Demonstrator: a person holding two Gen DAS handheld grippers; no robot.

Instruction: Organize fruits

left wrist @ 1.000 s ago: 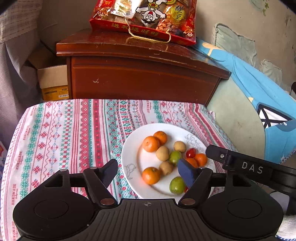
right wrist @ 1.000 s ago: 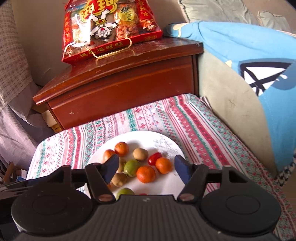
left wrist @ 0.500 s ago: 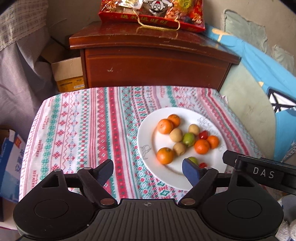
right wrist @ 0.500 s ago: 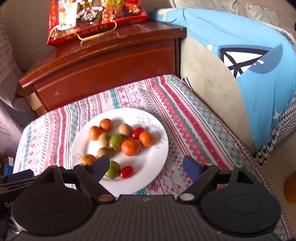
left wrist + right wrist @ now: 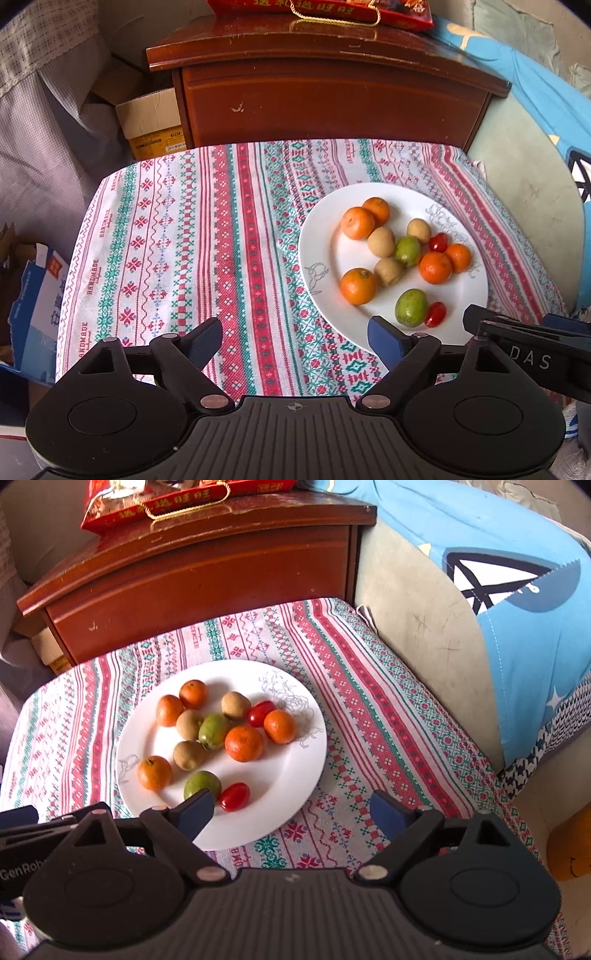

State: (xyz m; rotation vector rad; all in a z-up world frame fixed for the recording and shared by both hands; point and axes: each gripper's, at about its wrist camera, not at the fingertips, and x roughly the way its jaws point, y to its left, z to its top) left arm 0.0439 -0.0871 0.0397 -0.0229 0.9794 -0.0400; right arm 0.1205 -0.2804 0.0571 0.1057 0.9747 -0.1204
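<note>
Your left gripper (image 5: 295,338) and right gripper (image 5: 291,808) both sit spread and empty, and both have pulled back and risen over the last second. Beyond them the plate (image 5: 295,775) now shows whole, all 12 fruits on it: 5 tangerines (image 5: 243,743), 3 longans, 2 green fruits, 2 tomatoes. Sorting looks finished or unstarted. Cabinet (image 5: 332,96) behind.

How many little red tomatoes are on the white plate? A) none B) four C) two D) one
C: the white plate holds two red tomatoes, one up among the oranges and one near the front edge beside a green fruit.
</note>
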